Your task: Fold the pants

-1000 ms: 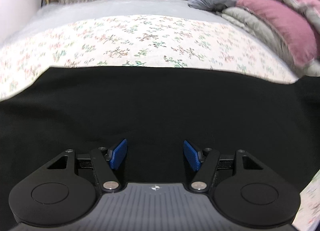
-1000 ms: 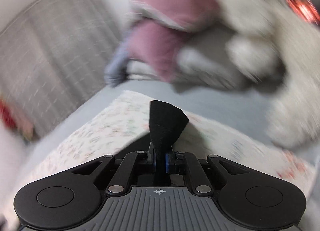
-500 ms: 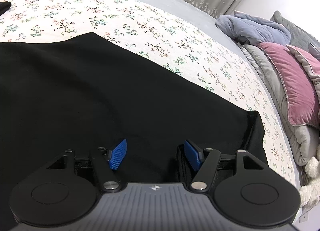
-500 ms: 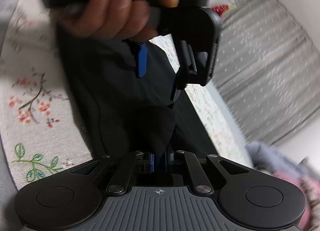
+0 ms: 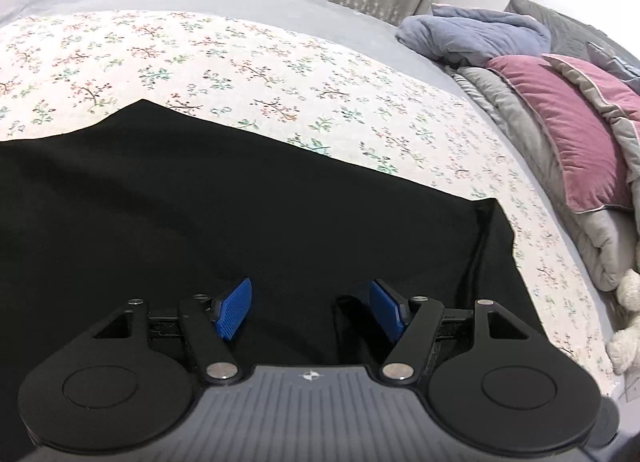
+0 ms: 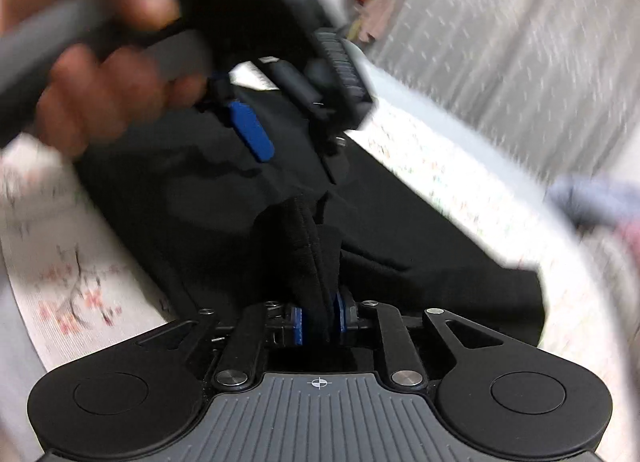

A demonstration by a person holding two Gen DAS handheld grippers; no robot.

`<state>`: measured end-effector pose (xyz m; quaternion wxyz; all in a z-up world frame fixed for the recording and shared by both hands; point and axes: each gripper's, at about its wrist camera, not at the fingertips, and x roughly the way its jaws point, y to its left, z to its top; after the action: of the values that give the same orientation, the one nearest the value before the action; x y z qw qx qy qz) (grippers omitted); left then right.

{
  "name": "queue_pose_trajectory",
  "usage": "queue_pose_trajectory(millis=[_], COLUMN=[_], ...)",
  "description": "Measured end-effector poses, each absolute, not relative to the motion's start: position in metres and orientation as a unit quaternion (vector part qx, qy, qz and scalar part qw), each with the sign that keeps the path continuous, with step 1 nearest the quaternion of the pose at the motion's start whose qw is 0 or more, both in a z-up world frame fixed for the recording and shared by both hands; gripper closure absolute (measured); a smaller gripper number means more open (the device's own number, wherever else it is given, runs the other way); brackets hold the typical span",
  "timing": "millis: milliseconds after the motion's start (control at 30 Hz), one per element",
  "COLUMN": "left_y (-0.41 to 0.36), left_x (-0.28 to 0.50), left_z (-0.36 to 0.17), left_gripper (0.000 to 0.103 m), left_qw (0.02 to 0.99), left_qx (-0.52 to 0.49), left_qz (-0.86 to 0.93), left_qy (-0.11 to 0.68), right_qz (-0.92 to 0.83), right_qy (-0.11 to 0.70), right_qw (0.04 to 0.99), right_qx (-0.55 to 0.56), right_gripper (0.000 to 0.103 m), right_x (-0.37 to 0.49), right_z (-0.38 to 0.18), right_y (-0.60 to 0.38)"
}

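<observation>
Bed (image 5: 280, 73): we see its floral cover ahead of both hand-held grippers.
Pants (image 5: 240, 213): flat under our left hand-held gripper (image 5: 312, 308), jaws apart.
Right hand-held gripper (image 6: 320, 320): jaws just opening, pads around a pants fold.

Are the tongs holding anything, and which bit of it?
The right tongs have a bunched edge of the black fabric pants between them, their jaws just opening. The left tongs are open, holding nothing.
</observation>
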<state>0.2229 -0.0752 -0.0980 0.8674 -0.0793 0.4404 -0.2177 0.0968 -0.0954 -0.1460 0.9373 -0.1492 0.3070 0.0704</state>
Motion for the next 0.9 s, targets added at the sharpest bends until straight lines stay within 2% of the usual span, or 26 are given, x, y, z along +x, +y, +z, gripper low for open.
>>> queue_pose_trajectory(millis=[67, 100, 167, 300, 367, 400, 467, 533, 567, 700, 800, 900], left_y=[-0.07, -0.065, -0.054, -0.029, -0.016, -0.011, 0.003, 0.016, 0.021, 0.033, 0.033, 0.025], left_x=[0.229, 0.232, 0.238, 0.247, 0.251, 0.254, 0.257, 0.259, 0.259, 0.254, 0.246, 0.242], left_z=[-0.102, -0.103, -0.103, -0.099, -0.098, -0.097, -0.096, -0.095, -0.096, -0.093, -0.084, -0.083], left_gripper=[0.021, 0.021, 0.021, 0.021, 0.021, 0.021, 0.021, 0.021, 0.021, 0.021, 0.021, 0.019], left_qw=[0.861, 0.858, 0.854, 0.848, 0.846, 0.846, 0.848, 0.849, 0.846, 0.829, 0.831, 0.822], left_qx=[-0.101, -0.117, -0.147, -0.205, -0.225, -0.233, -0.246, -0.257, -0.264, -0.294, -0.282, -0.277], left_qz=[-0.207, -0.2, -0.186, -0.159, -0.141, -0.133, -0.116, -0.091, -0.083, -0.099, -0.122, -0.161], left_qy=[0.454, 0.459, 0.463, 0.462, 0.462, 0.461, 0.455, 0.452, 0.455, 0.465, 0.464, 0.472], right_qz=[0.064, 0.052, 0.013, -0.119, -0.131, -0.106, -0.017, 0.07, 0.102, 0.15, 0.123, 0.103], right_qy=[0.319, 0.317, 0.283, 0.131, 0.091, 0.09, 0.14, 0.205, 0.234, 0.301, 0.295, 0.289], right_qw=[0.944, 0.947, 0.959, 0.984, 0.987, 0.989, 0.975, 0.93, 0.913, 0.886, 0.896, 0.918], right_qx=[-0.063, -0.019, 0.032, 0.021, -0.005, -0.04, -0.17, -0.296, -0.319, -0.319, -0.307, -0.251], right_gripper=[0.089, 0.093, 0.096, 0.096, 0.095, 0.095, 0.095, 0.095, 0.096, 0.096, 0.096, 0.096], right_x=[0.104, 0.107, 0.108, 0.099, 0.106, 0.112, 0.136, 0.148, 0.146, 0.129, 0.127, 0.126], right_z=[-0.136, -0.129, -0.107, -0.045, -0.027, -0.026, -0.043, -0.085, -0.103, -0.13, -0.114, -0.095], right_y=[-0.116, -0.128, -0.148, -0.164, -0.151, -0.136, -0.083, -0.026, -0.01, 0.017, 0.005, -0.022])
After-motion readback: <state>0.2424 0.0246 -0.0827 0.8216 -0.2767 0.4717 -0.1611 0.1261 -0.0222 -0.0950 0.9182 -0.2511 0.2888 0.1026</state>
